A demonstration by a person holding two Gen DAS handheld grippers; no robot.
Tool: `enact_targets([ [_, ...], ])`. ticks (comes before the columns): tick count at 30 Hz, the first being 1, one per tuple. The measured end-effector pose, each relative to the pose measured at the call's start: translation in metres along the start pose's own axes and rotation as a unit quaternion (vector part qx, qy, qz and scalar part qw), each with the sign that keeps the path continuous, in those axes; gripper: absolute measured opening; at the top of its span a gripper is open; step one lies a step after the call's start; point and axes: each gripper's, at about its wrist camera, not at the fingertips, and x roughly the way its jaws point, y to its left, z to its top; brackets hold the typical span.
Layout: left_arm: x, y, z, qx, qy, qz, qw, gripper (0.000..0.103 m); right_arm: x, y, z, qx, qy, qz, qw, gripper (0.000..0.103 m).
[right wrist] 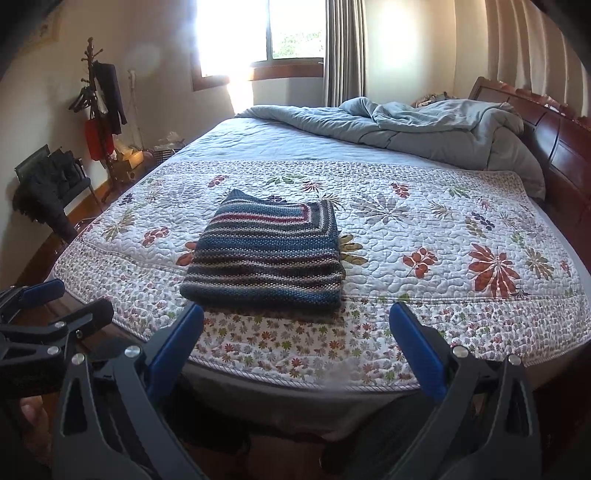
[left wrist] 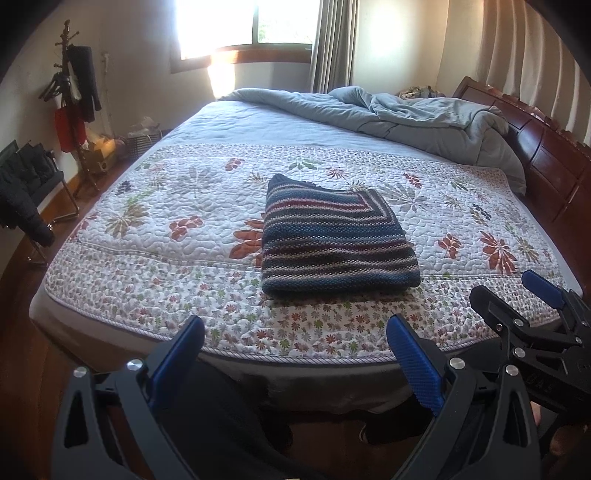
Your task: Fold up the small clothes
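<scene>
On floral quilt — folded striped knit, sunlit bedroom

The floral quilt hides its own middle under the folded striped knit, and the folds inside that knit cannot be seen. At far left the dark clothes on the coat stand are too small to tell apart. The window is blown out to white, and the headboard runs off the right edge.

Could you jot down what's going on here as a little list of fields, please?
Garment: folded striped blue knit sweater, lying flat on the quilt
Surface: floral quilted bedspread on a bed
Left tongs: open, holding nothing, short of the sweater
Right tongs: open, holding nothing, near the sweater's front edge
Behind: rumpled grey-blue duvet by the wooden headboard
</scene>
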Motion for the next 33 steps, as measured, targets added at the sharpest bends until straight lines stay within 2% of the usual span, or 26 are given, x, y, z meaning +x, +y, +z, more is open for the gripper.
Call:
enact_targets([
  [8, 0.001, -0.001, 0.000, 0.003, -0.007, 0.024, 0.9997, 0.099, 0.005, 0.003, -0.002, 0.001, 0.002, 0.005, 1.000, 0.100],
  [24, 0.006, 0.002, 0.001, -0.003, -0.014, 0.019, 0.9997, 0.099, 0.011, -0.003, 0.002, 0.007, 0.001, -0.003, 1.000, 0.100],
  [33, 0.003, 0.004, 0.004, -0.005, -0.021, 0.038, 0.9990, 0.099, 0.016, -0.002, 0.001, 0.009, 0.006, -0.001, 1.000, 0.100],
])
